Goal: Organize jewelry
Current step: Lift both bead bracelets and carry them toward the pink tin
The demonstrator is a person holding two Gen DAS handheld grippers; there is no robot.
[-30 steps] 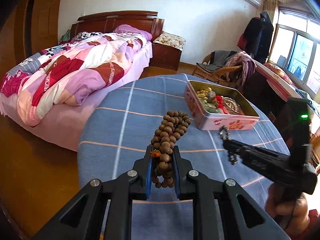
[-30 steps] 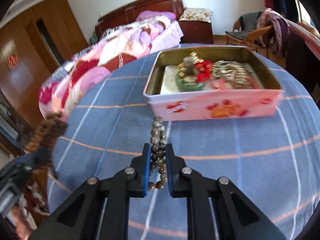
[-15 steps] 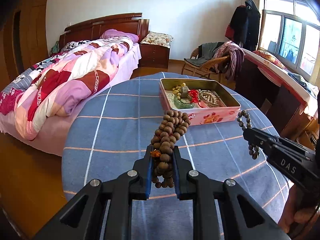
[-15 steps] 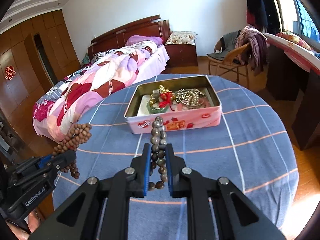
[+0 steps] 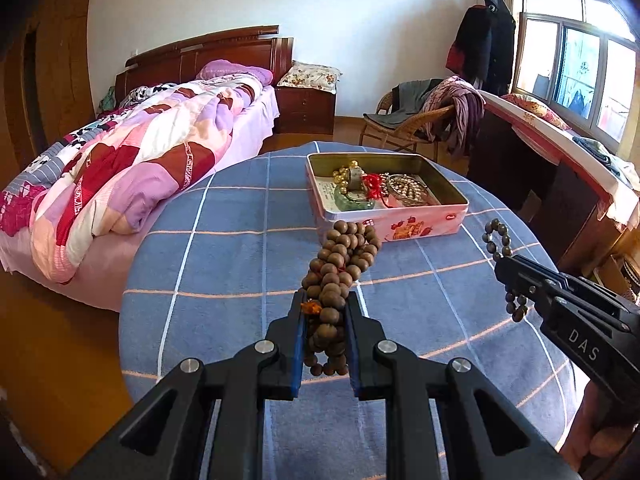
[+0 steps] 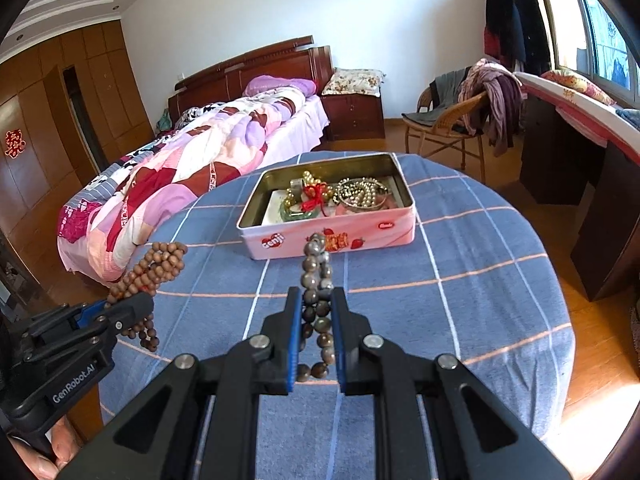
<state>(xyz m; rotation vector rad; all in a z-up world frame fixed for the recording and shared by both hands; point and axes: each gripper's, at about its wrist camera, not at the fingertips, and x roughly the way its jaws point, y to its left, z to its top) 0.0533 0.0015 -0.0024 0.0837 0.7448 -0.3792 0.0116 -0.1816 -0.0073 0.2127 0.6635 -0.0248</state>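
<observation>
My left gripper (image 5: 325,300) is shut on a brown wooden bead string (image 5: 340,260), held above the blue checked tablecloth; it also shows in the right wrist view (image 6: 156,264) with the gripper (image 6: 120,306). My right gripper (image 6: 316,296) is shut on a grey stone bead bracelet (image 6: 317,276), also seen in the left wrist view (image 5: 496,238) with the gripper (image 5: 505,266). An open pink tin box (image 5: 420,220) (image 6: 332,236) stands on the far side of the table, in front of both grippers, with several jewelry pieces inside.
The round table (image 5: 224,240) (image 6: 480,248) has a drop all around its edge. A bed (image 5: 132,160) stands to the left. A wicker chair (image 5: 408,128) with clothes and a dark desk (image 6: 592,184) stand to the right.
Both grippers have pulled back and risen from the tin, still holding their beads. The tin now looks smaller and farther, and more of the table shows.
</observation>
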